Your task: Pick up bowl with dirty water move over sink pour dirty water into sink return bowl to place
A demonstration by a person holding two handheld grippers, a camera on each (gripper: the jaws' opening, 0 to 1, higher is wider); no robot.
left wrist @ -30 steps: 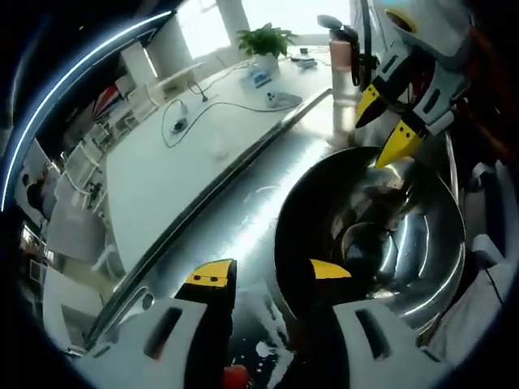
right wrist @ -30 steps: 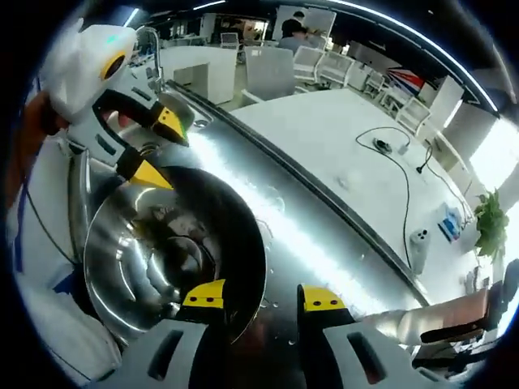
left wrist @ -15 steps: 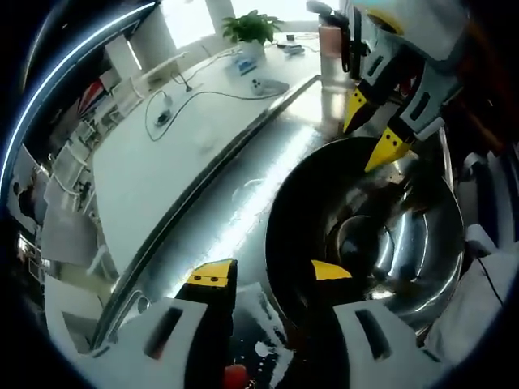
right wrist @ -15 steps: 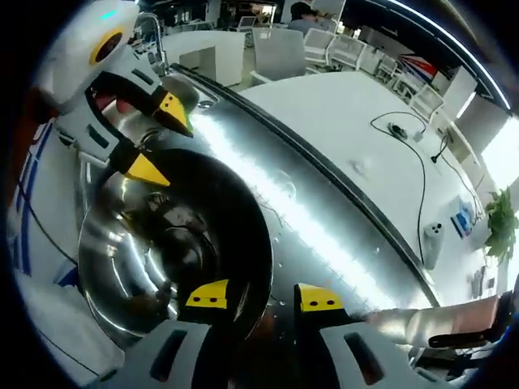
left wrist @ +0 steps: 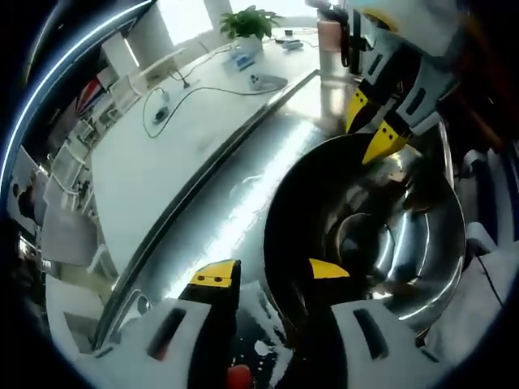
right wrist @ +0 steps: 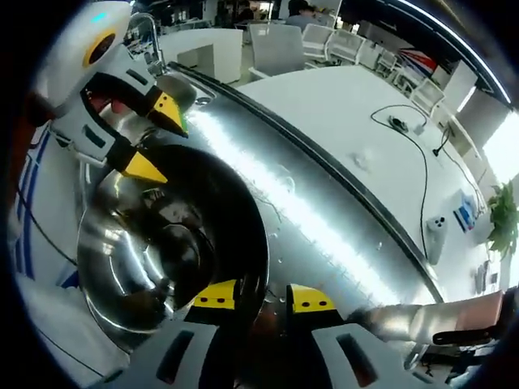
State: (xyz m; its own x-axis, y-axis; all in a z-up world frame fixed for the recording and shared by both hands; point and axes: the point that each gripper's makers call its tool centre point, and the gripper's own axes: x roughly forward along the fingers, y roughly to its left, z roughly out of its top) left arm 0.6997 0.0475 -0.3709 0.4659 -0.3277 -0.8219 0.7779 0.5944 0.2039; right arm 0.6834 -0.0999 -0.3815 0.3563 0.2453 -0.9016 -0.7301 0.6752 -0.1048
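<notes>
Both grippers, left gripper and right gripper, have jaws closed on opposite rims of the bowl, centre-left in the right gripper view. Keep it level while carrying toward the faucet, upper left.

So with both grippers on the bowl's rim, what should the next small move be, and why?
Probably lift it together, level, toward the faucet. The left gripper and right gripper each straddle the steel bowl's rim on opposite sides, and it still seems to sit on the metal counter, so tipping now risks spilling.
</notes>
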